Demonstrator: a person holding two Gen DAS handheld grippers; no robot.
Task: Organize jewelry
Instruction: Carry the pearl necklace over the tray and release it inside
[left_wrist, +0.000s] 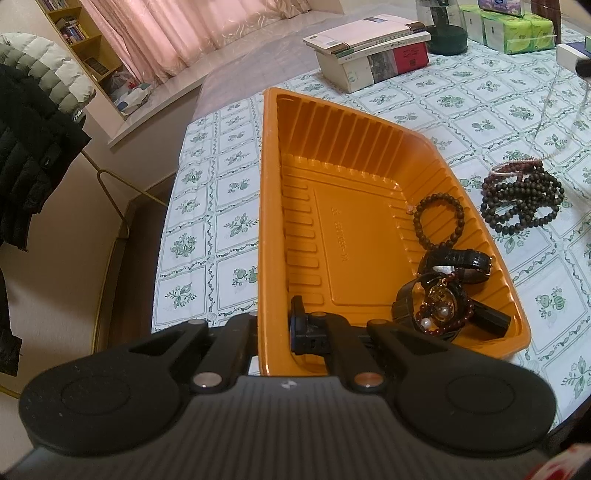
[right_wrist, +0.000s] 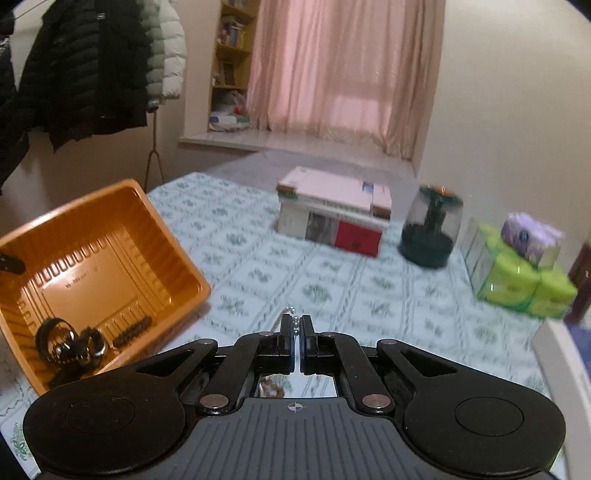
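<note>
An orange plastic tray (left_wrist: 295, 155) is tilted up off the table. My left gripper (left_wrist: 275, 328) is shut on its near rim, one finger inside, one outside. In the tray lie a brown bead bracelet (left_wrist: 439, 221), a black watch (left_wrist: 458, 260) and a dark red bead bracelet with pearls (left_wrist: 443, 314). A long dark bead necklace (left_wrist: 524, 195) lies on the table to the tray's right. My right gripper (right_wrist: 295, 328) is shut on a thin silver bead chain (right_wrist: 282, 318), held above the table right of the tray (right_wrist: 110, 206).
A stack of books (left_wrist: 373, 51) (right_wrist: 336, 214), a dark glass dome ornament (right_wrist: 430, 229) and green tissue packs (right_wrist: 517, 280) stand at the table's far side. Dark jackets (right_wrist: 74, 66) hang on a rack left of the table. The floral tablecloth (right_wrist: 314, 280) covers the table.
</note>
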